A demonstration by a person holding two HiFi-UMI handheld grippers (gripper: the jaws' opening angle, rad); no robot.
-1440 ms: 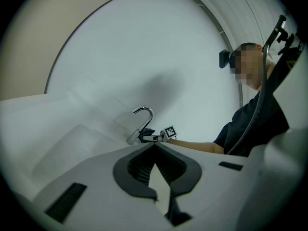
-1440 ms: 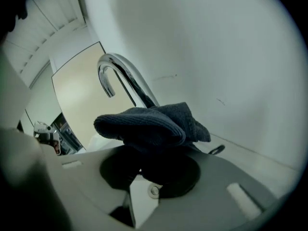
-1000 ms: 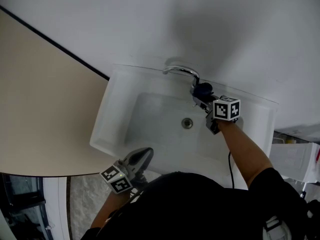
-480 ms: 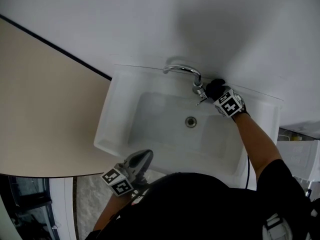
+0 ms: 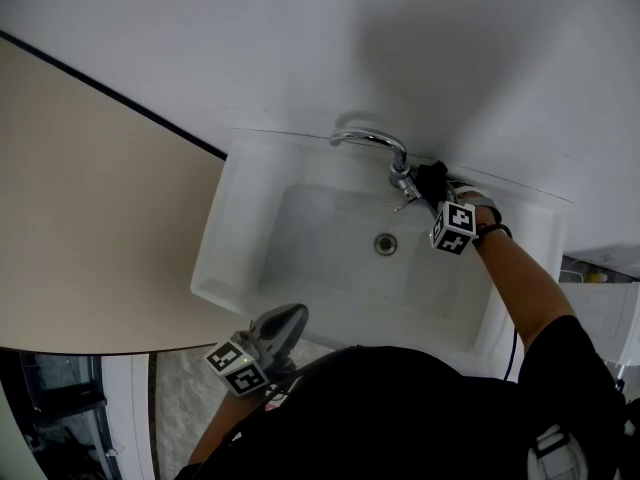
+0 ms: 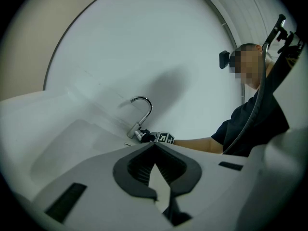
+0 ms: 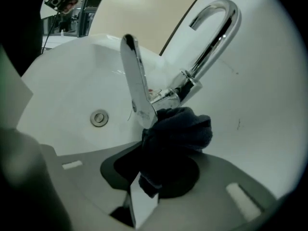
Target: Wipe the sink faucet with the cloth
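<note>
— What is seen nearest, at the bottom of the head view?

— The left gripper (image 5: 292, 315) is held at the lower left, just off the front edge of the sink (image 5: 228, 258). In its own view the jaws are seen pressed together, with nothing caught between them.

— And beyond it?

— The white basin is spread across the middle of the frame, and the drain (image 5: 386, 244) is set right of its centre.

— Where is the cloth found?

— The cloth (image 7: 180, 131), dark and bunched, is clamped between the jaws of the right gripper (image 7: 159, 170), which is seen right of centre in the head view, at the back rim of the sink. The cloth is pressed against the base of the faucet (image 7: 211, 42). The lower end of the lever (image 7: 137, 85) is touched by its left side.

— What is shown farther back?

— The curved spout is seen rising above the cloth and arching toward the upper left in the head view. The top of that frame is filled by a white wall (image 5: 450, 48), and the left side is taken up by a beige panel (image 5: 80, 208).
</note>
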